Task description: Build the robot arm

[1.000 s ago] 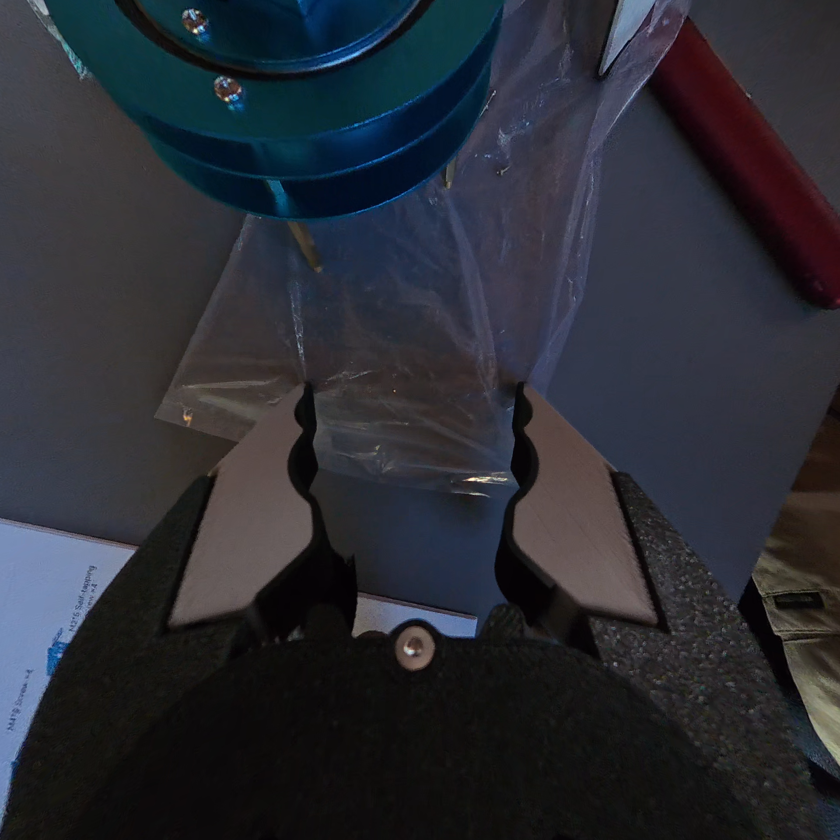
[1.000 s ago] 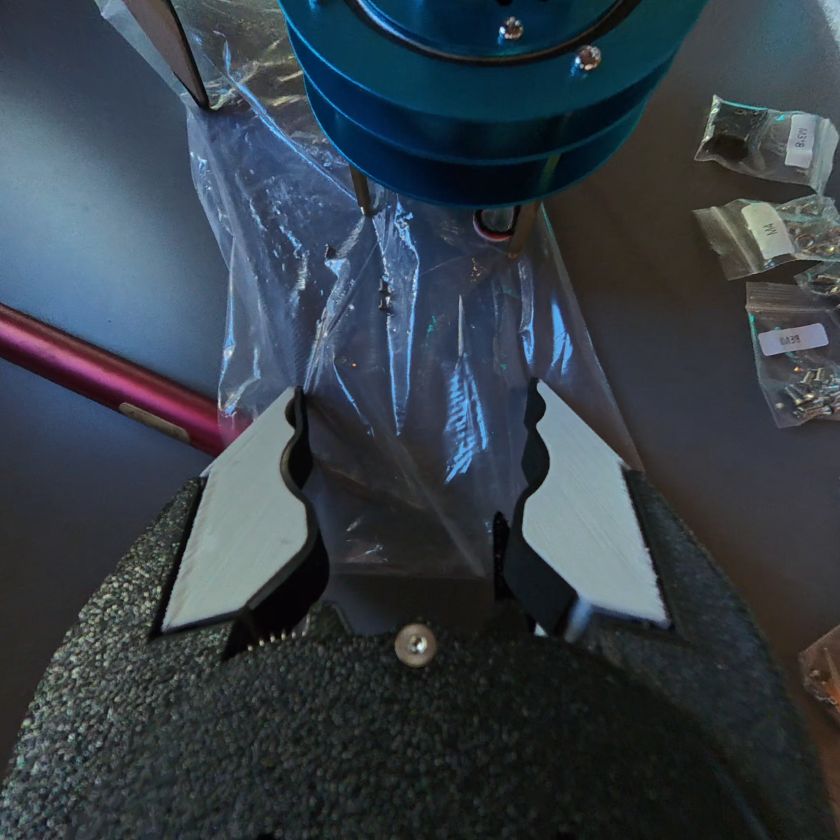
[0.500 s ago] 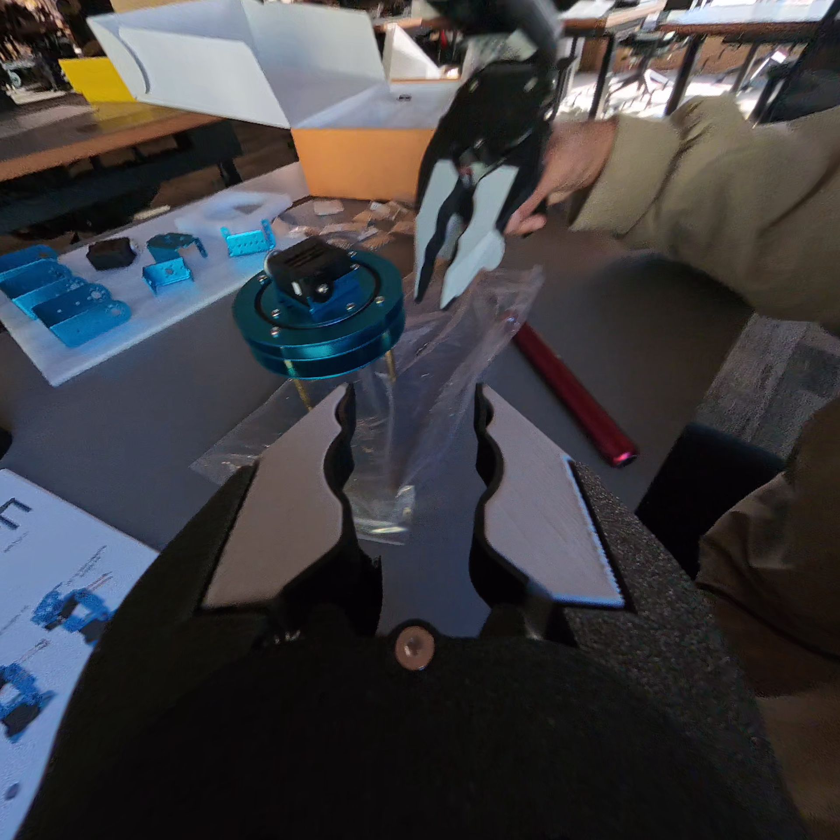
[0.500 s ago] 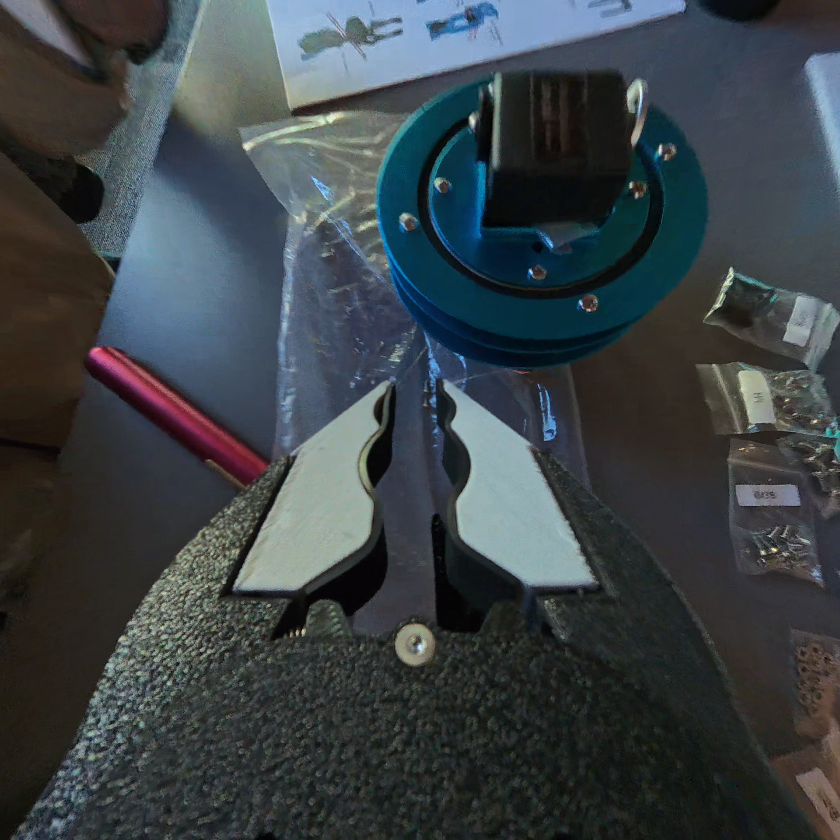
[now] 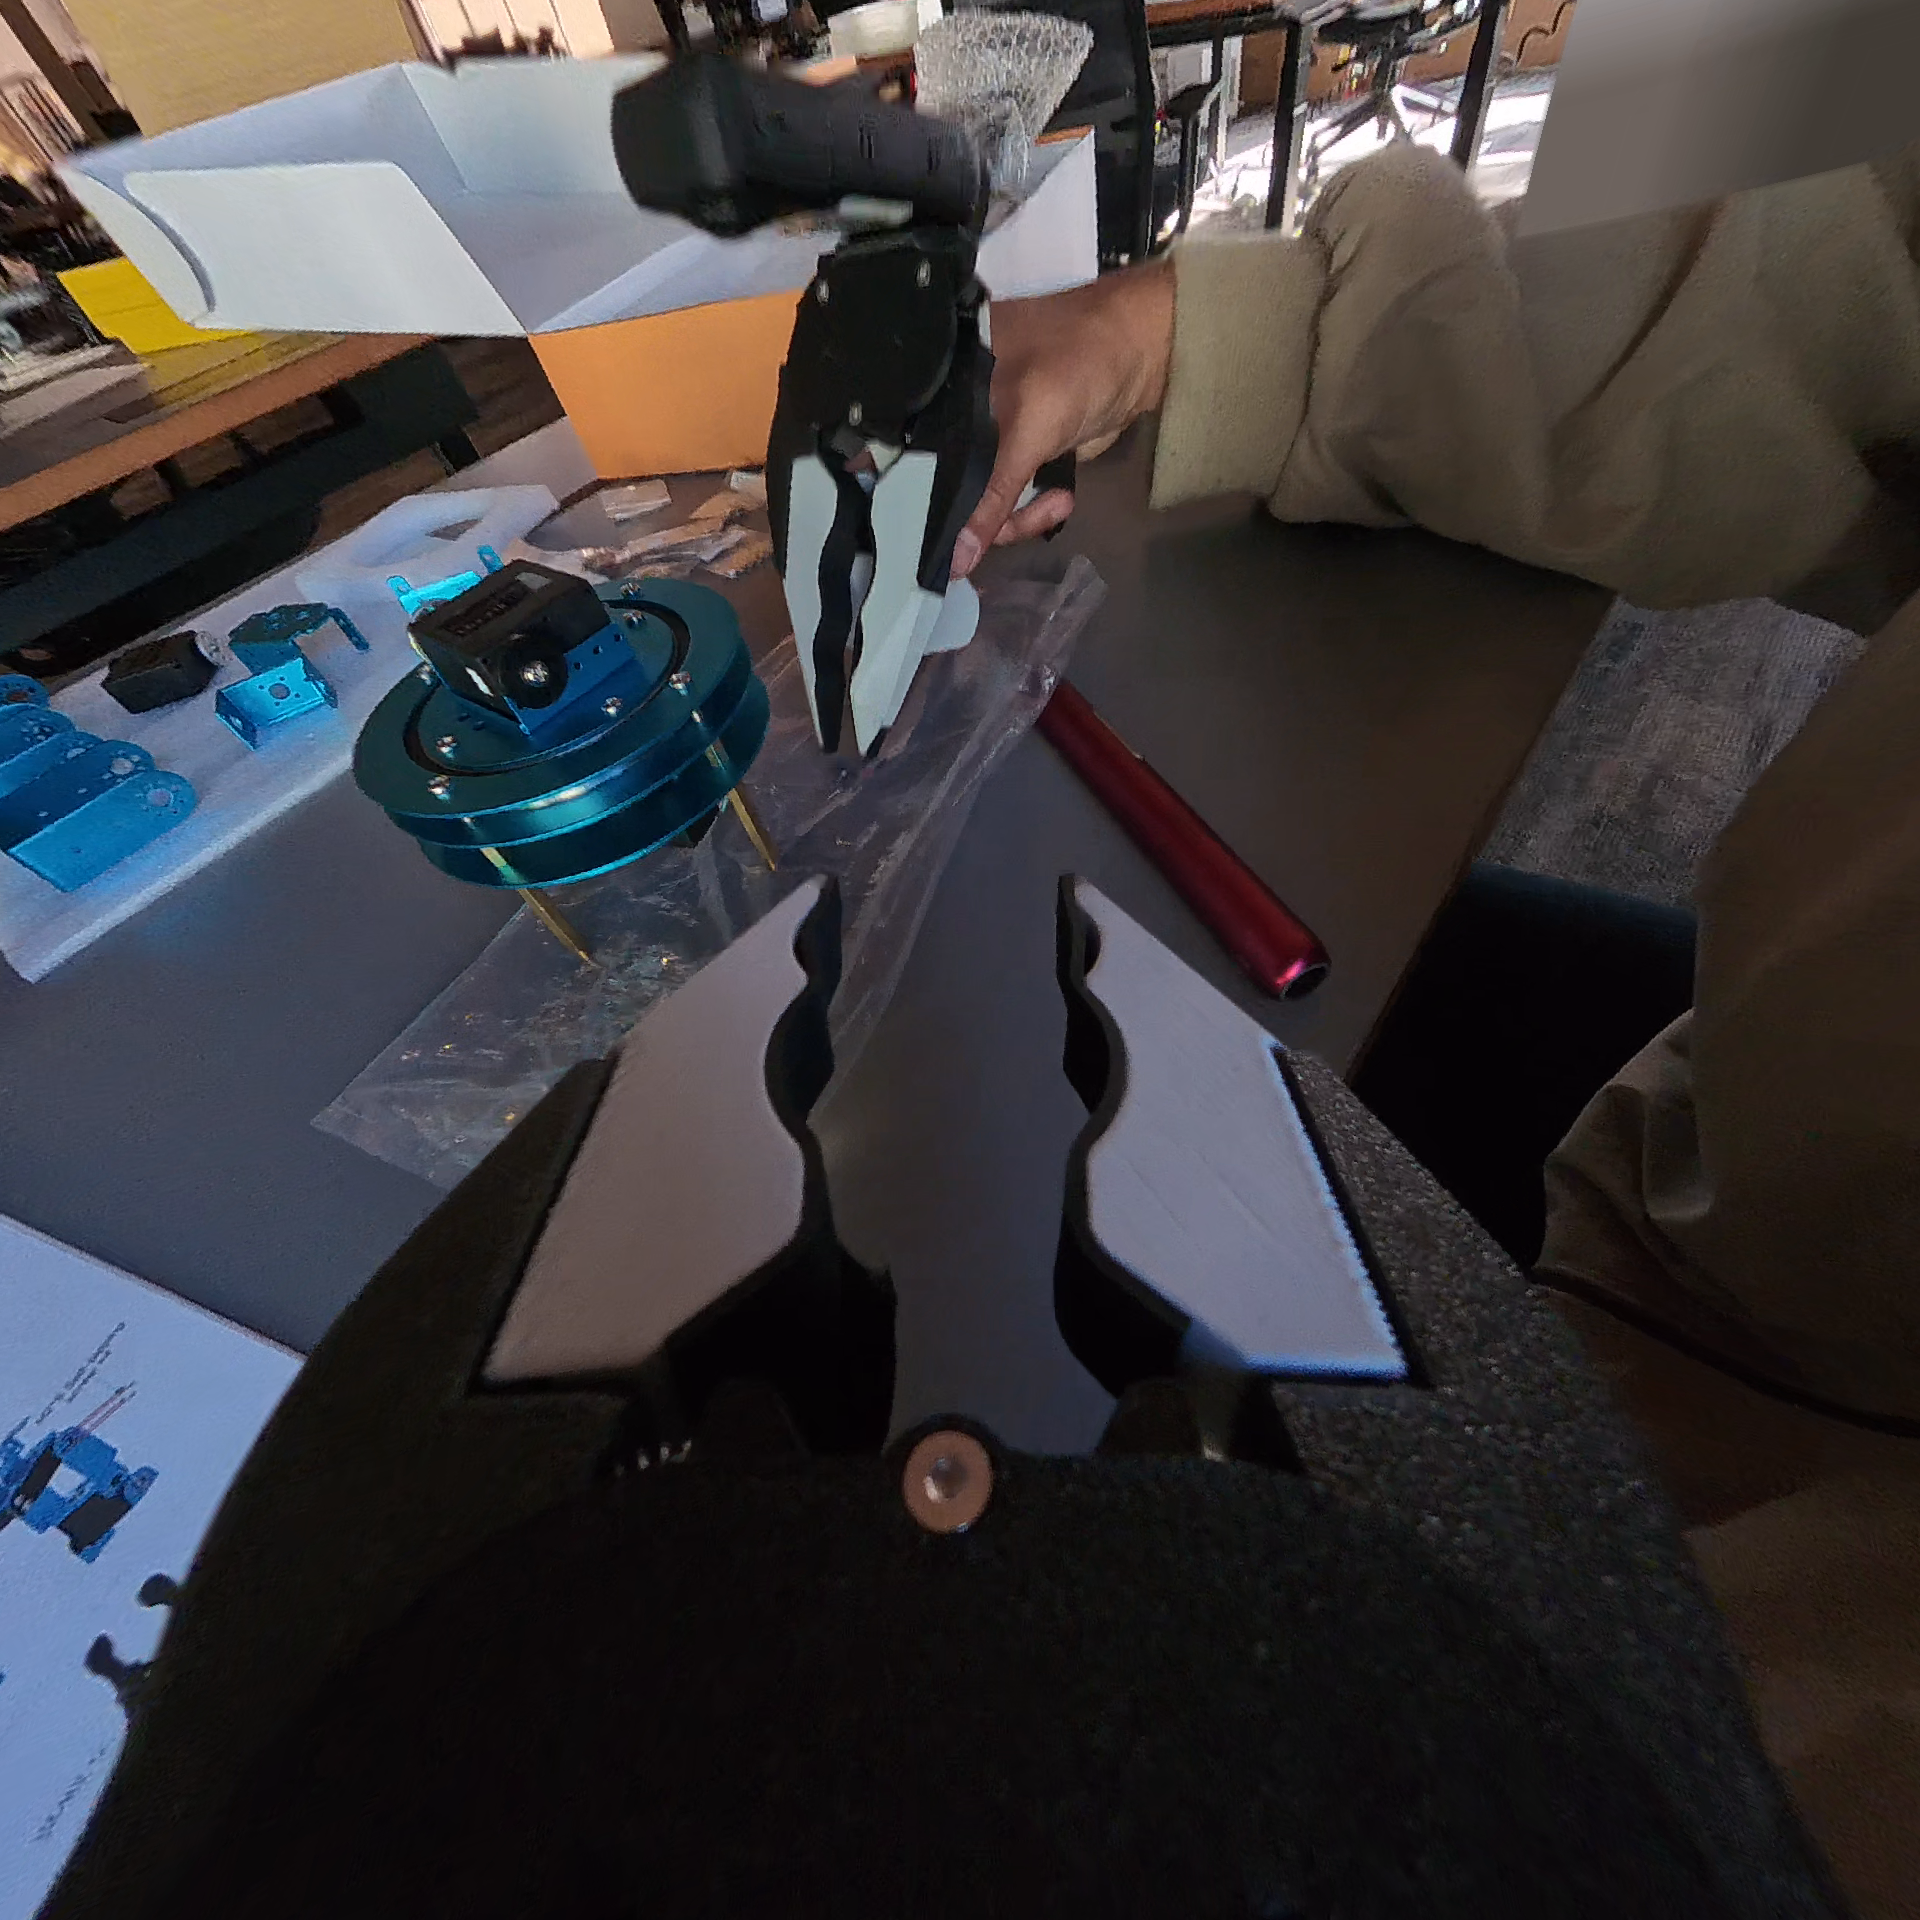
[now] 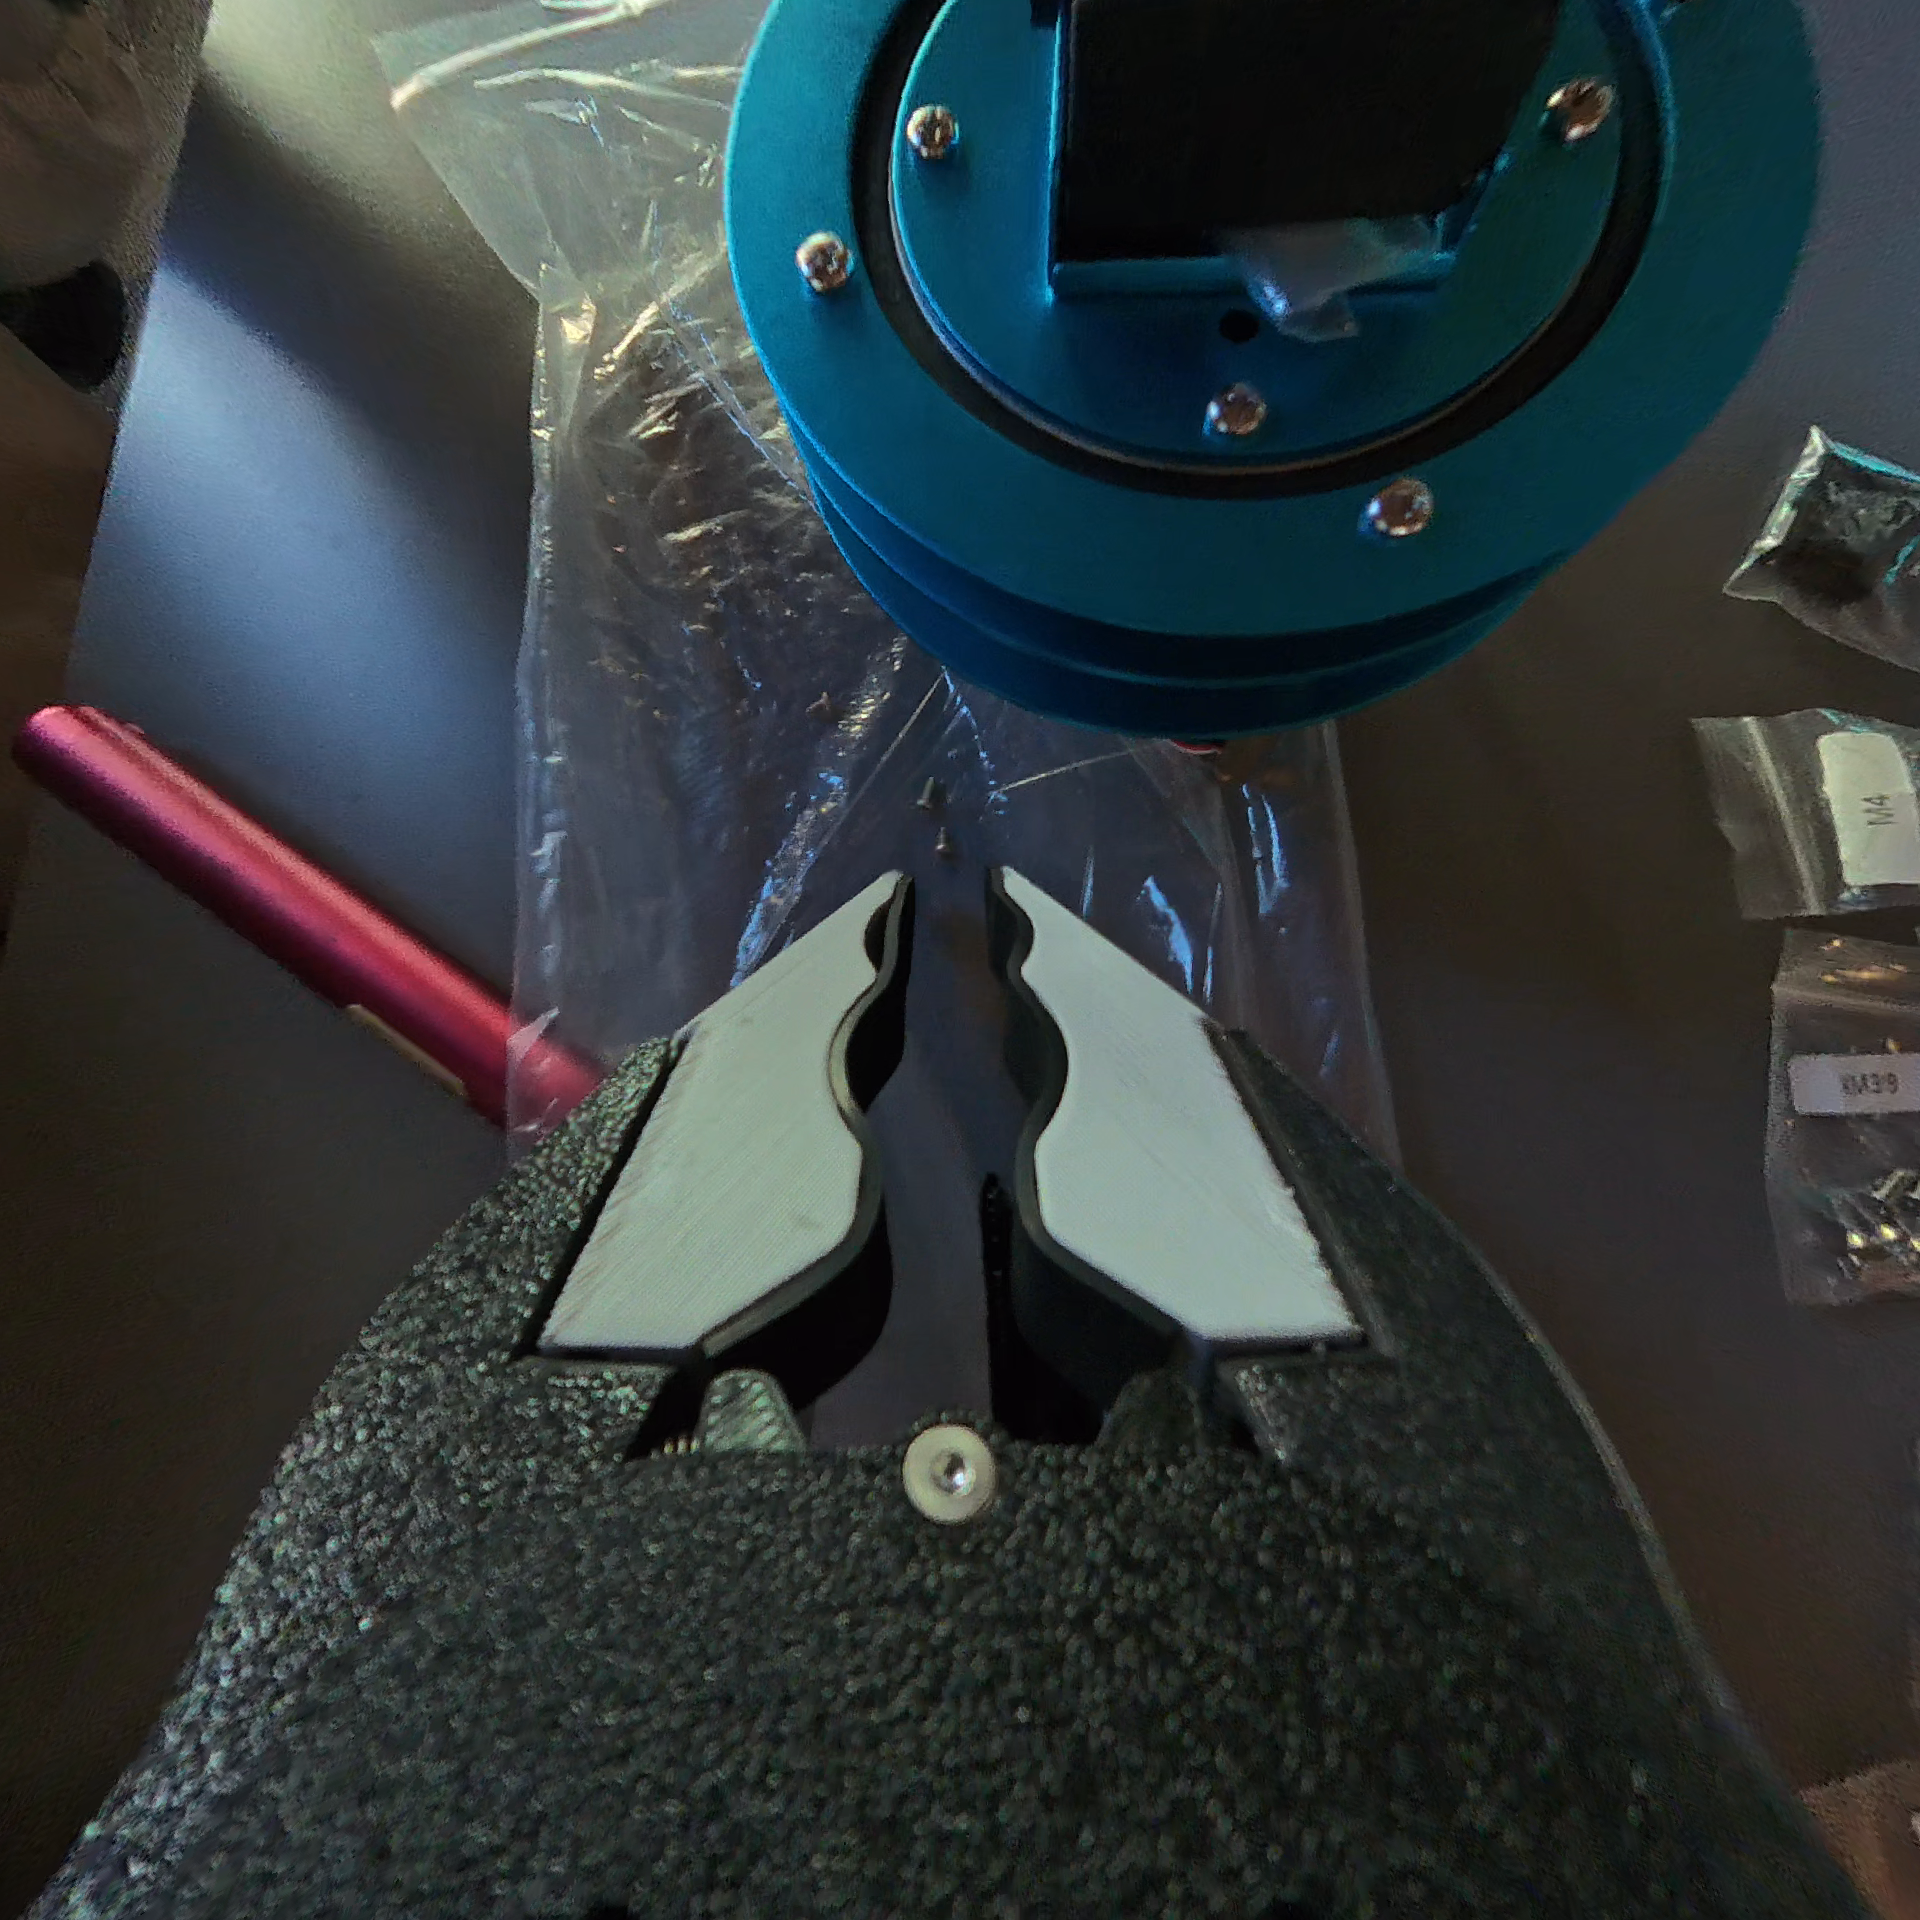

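While the left gripper (image 5: 940, 899) gapes wide and empty at frame centre, the right gripper (image 6: 948, 888), nearly closed with a slim gap, holds nothing above the clear plastic bag (image 6: 675, 623); the blue round base (image 6: 1247, 416) fills the upper right, the red tube (image 6: 270, 894) lies left on the worktop (image 6: 260, 468).

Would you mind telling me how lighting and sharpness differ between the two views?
Left wrist view: bright sunlit background, dark tabletop, wide-angle bending at edges, right gripper fairly sharp. Right wrist view: dim and bluish, blue round base slightly blurred, glare on clear plastic bag.
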The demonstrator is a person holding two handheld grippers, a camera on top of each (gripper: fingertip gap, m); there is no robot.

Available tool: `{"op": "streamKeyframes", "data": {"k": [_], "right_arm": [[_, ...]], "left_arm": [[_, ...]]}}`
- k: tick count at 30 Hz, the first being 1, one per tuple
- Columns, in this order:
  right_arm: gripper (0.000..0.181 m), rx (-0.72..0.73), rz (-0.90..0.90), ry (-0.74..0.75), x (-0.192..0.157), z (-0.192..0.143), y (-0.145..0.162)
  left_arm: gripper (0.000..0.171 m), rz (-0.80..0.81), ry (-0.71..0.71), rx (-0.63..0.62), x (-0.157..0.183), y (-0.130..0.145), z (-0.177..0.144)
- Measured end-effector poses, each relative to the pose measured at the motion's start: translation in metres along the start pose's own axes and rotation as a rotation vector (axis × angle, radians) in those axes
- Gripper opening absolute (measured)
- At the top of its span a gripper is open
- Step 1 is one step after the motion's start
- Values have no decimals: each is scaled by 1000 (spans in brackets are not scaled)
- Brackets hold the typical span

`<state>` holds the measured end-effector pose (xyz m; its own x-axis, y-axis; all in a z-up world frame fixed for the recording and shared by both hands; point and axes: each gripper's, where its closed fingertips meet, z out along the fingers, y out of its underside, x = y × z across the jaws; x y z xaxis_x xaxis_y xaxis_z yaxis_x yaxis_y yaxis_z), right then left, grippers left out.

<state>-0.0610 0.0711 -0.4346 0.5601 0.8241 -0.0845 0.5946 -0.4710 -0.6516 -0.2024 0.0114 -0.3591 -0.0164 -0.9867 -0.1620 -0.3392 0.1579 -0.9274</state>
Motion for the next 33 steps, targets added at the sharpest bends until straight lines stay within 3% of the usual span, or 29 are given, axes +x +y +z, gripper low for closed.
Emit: {"op": "streamKeyframes", "data": {"k": [3,5,8,10,13,15,18,20,24,28,33], "right_arm": [[14,45,59,14,-12,-28,-7],[25,111,83,48,-36,-51,-12],[39,170,19,180,-76,-64,-2],[50,98,-30,243,-93,-51,16],[49,-43,-149,390,-89,-42,34],[50,-70,-143,390,-90,-42,36],[53,-15,-102,400,-101,-40,33],[53,48,-74,461,-111,-42,32],[62,138,-7,658,-130,-49,37],[66,114,-93,995,-156,-64,42],[63,68,-103,1187,-184,-48,47]], "left_arm": [[43,-136,149,-76,34,6,17],[56,-236,234,-80,62,4,27],[65,-258,186,-175,78,18,44],[66,-282,150,-208,80,21,53],[56,-292,108,-271,81,23,67],[50,-273,51,-325,78,28,73],[40,-204,-22,-425,82,41,78],[25,-168,-54,-454,84,42,78],[20,-181,-48,-494,89,42,74],[18,-393,90,-456,104,37,63],[23,-857,293,-383,124,25,47]]}}
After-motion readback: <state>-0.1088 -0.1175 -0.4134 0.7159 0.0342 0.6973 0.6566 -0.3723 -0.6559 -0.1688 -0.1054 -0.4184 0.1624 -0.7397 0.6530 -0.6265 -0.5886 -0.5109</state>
